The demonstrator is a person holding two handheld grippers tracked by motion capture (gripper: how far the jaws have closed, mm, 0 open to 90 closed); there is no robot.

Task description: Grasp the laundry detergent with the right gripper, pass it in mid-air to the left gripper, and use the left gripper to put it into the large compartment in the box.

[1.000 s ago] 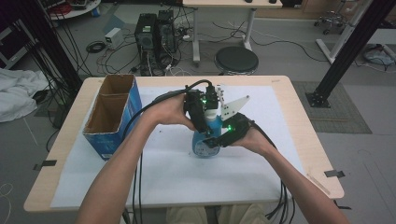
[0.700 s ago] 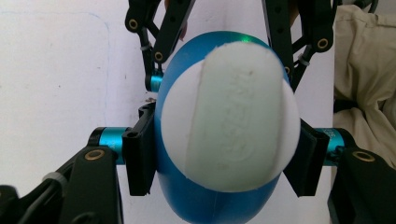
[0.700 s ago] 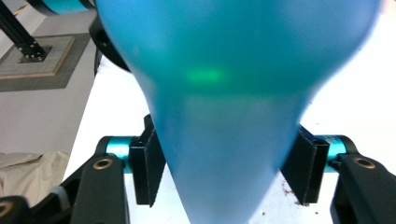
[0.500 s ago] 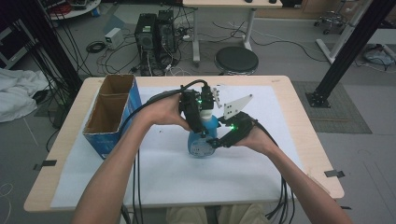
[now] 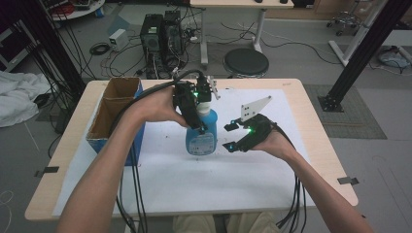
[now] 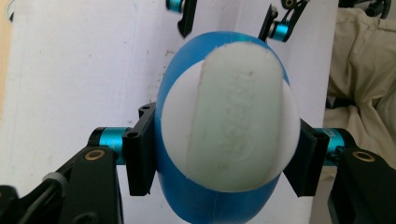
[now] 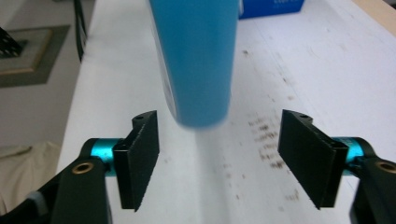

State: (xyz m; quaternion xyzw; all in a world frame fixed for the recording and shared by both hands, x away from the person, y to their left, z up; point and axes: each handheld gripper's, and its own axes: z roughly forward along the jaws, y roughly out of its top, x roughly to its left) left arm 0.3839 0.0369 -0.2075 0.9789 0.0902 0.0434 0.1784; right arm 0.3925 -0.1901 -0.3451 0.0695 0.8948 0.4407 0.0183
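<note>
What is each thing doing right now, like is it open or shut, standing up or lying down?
blue bottle: upright on the white sheet, white cap on, gripped near the top.
left gripper: shut on the blue bottle.
right gripper: open, holding nothing, beside the bottle.
cardboard box: open at the top, standing at the table's left side.
stool: standing on the floor beyond the table.

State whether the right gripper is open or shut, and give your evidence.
Open. The right gripper has its jaws spread wide with bare table between them, clear of the blue bottle.
</note>
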